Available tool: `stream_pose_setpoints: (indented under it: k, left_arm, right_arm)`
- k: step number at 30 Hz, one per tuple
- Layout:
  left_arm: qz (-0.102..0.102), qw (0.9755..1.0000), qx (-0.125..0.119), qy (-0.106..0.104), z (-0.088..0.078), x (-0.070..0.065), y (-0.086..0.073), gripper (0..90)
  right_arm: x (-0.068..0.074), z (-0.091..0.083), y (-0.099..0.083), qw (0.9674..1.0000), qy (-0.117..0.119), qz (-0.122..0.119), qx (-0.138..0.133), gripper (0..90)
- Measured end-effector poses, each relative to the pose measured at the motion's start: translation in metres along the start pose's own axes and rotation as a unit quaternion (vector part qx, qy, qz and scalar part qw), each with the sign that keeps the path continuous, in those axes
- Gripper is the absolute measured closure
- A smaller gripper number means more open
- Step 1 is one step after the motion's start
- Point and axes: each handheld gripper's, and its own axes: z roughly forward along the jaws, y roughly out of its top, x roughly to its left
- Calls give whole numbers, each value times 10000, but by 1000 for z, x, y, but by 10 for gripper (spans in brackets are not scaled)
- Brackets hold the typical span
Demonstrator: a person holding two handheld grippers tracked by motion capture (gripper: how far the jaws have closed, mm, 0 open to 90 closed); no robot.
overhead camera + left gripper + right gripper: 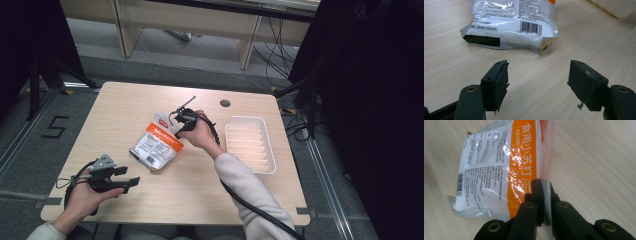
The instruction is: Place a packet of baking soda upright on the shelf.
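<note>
A white and orange plastic pouch [156, 142] with printed text lies in the middle of the wooden table [150, 100]. My right gripper [181, 125] is at its far right edge, jaws shut on the pouch's sealed edge [544, 182]. In the right gripper view the pouch [496, 175] stretches away from the jaws, its orange band toward me. My left gripper [129, 181] is held near the table's front left, apart from the pouch, jaws open with nothing between them. In the left gripper view the pouch [511, 22] lies ahead of the open left gripper [537, 85], barcode end toward me.
A white ribbed tray [250, 144] stands to the right of the pouch. A small round cable hole [225, 103] is in the table near its far edge. A black cable trails from the right hand back over the front edge.
</note>
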Motion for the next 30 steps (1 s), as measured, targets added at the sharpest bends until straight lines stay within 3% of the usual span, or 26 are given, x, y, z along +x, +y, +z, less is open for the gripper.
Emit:
stream_pose_setpoints:
  k: [11,12,13,15,20,27,30]
  left_arm:
    - [-142,9999,-43,-44,1,-2,1,315]
    - [-133,9999,-51,-47,1,-1,1,315]
    - [-132,9999,-53,-48,1,-1,1,315]
    - [-144,9999,-55,-58,1,-2,0,317]
    - [-145,9999,-31,-45,1,-2,1,318]
    - [-152,9999,-72,-29,1,-1,0,318]
    - [-117,9999,-89,-34,0,-1,0,318]
  right_arm:
    - [20,-32,20,9991,289,-312,-38,900]
    - [22,-34,22,9986,309,-425,-64,900]
    - [26,-37,24,9987,351,-361,-48,900]
    - [32,-45,28,9975,385,-587,-74,900]
    - [41,-54,33,9957,553,-741,-24,900]
    - [51,-65,37,9939,532,-960,75,900]
    - [52,-71,40,9900,463,-1310,227,900]
